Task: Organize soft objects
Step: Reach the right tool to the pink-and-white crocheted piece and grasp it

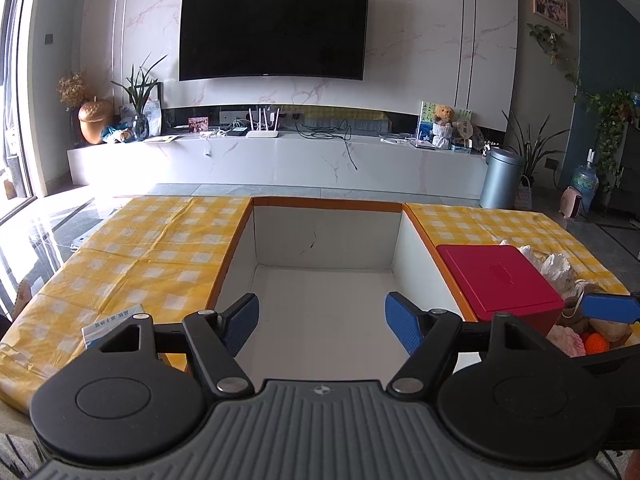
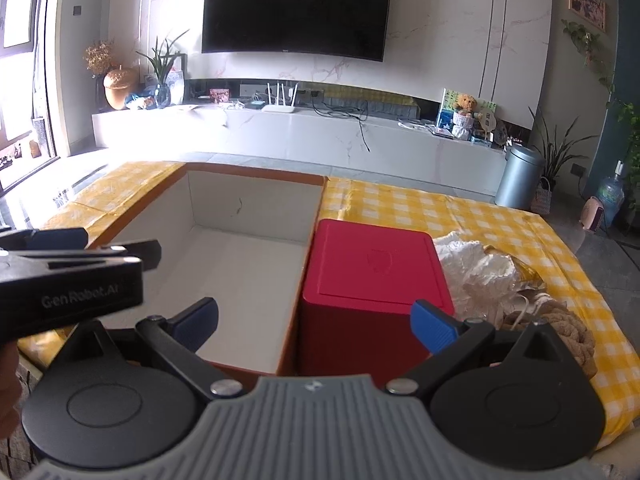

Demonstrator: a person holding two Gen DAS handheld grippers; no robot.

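Left gripper [image 1: 321, 322]: jaws spread, empty, poised over open white box [image 1: 320, 240]. Right gripper [image 2: 314, 326]: jaws spread, empty, facing red box [image 2: 372, 268]. Soft objects [image 1: 576, 336]: piled on yellow checked cloth [image 1: 140, 248] beyond red box, right side; box interior holds none.

Risk: red box stands touching white box wall, between right gripper and pile; direct reach likely knocks it. Grippers near each other; collision possible.

Clearance: wide above white box; tight at pile.

Soft toys [image 1: 584, 334] and white fabric [image 2: 472, 264] heaped beside the red box [image 2: 372, 276].
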